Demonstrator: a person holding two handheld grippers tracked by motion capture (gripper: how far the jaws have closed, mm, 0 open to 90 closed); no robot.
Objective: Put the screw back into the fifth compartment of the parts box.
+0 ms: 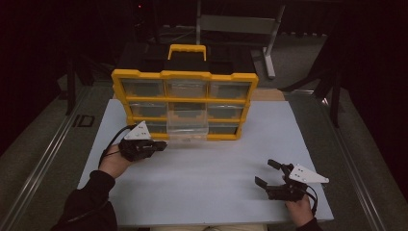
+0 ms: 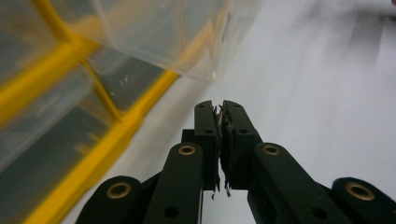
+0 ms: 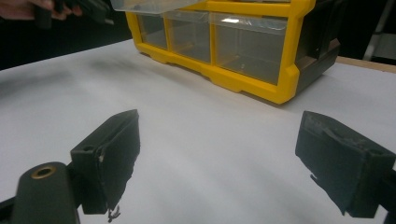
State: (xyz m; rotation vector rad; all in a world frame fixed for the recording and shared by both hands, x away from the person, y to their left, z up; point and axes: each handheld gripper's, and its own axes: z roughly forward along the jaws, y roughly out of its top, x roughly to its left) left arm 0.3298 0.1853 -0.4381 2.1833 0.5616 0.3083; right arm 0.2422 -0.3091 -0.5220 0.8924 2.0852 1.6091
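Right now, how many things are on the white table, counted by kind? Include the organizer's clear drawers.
Yellow drawer organizer: 1
Clear drawers: 9, with the pulled-out middle drawer among them
Hand-held grippers: 2, left gripper shut, right gripper open
White table: 1
Total: 13

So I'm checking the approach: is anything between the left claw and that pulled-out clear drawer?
Nothing visible. The shut left claw sits just left of the drawer, with bare white table between.
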